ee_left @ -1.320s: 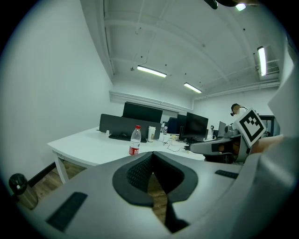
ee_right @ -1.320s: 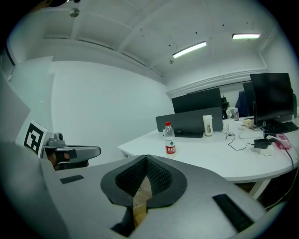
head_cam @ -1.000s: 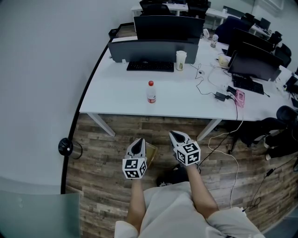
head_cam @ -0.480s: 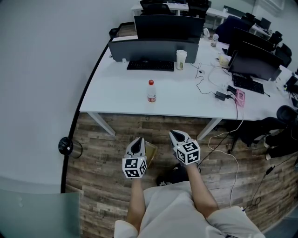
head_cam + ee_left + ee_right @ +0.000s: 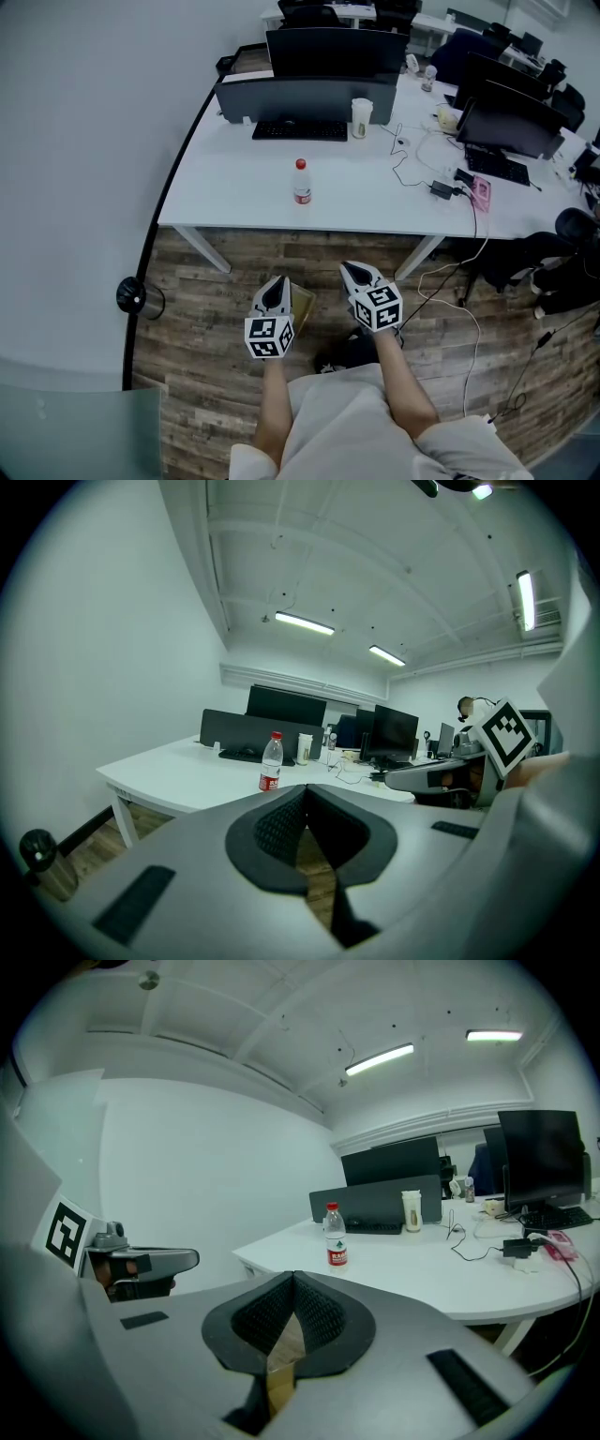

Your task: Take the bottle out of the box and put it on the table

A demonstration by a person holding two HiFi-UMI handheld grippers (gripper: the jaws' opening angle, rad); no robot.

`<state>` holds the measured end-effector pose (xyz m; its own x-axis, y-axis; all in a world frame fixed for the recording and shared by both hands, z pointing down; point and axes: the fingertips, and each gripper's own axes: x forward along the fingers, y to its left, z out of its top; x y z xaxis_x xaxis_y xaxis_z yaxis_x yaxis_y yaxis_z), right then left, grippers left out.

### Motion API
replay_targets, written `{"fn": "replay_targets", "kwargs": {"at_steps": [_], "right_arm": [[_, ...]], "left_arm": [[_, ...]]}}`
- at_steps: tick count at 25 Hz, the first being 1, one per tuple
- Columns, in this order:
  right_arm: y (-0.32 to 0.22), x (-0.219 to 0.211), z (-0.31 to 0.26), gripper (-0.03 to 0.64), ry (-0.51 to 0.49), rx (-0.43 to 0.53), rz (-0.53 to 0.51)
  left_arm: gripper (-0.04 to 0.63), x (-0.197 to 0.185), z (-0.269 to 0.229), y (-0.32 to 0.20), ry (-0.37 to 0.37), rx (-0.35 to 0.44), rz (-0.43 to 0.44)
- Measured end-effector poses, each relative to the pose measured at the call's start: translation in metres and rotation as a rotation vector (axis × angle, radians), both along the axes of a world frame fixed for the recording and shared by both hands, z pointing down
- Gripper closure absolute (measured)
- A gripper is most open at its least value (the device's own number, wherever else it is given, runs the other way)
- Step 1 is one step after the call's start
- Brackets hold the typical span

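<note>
L hand-held gripper (image 5: 276, 283) & R hand-held gripper (image 5: 351, 271): jaws closed, nothing held. At 12 o'clock, bottle (image 5: 301, 184) upright on counter (image 5: 375, 202).

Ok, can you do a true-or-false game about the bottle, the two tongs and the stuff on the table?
1. The bottle stands upright on the white table. True.
2. The right tongs hold the bottle. False: they are shut on nothing, over the floor, apart from the table.
3. The bottle's cap is blue. False: it is red.
4. A keyboard lies on the table beyond the bottle. True.
5. The left tongs are wide open. False: they are shut and empty.
</note>
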<state>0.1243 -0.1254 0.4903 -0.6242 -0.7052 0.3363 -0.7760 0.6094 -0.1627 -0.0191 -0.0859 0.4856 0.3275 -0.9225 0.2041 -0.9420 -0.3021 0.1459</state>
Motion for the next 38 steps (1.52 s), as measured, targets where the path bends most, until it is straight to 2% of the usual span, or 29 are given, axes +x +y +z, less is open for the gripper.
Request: {"fn": "replay_targets", "kwargs": {"at_steps": [18,38], "right_arm": [[0.004,0.007,-0.001,0.577,-0.023,-0.005,0.005],[0.001,0.011,-0.001,0.577,-0.004,0.002,-0.005]], "left_arm": [[0.580,0.012,-0.005,0.002,0.006,0.013,0.036],[0.580,0.014,-0.003,0.001,-0.005,0.010,0.022]]}}
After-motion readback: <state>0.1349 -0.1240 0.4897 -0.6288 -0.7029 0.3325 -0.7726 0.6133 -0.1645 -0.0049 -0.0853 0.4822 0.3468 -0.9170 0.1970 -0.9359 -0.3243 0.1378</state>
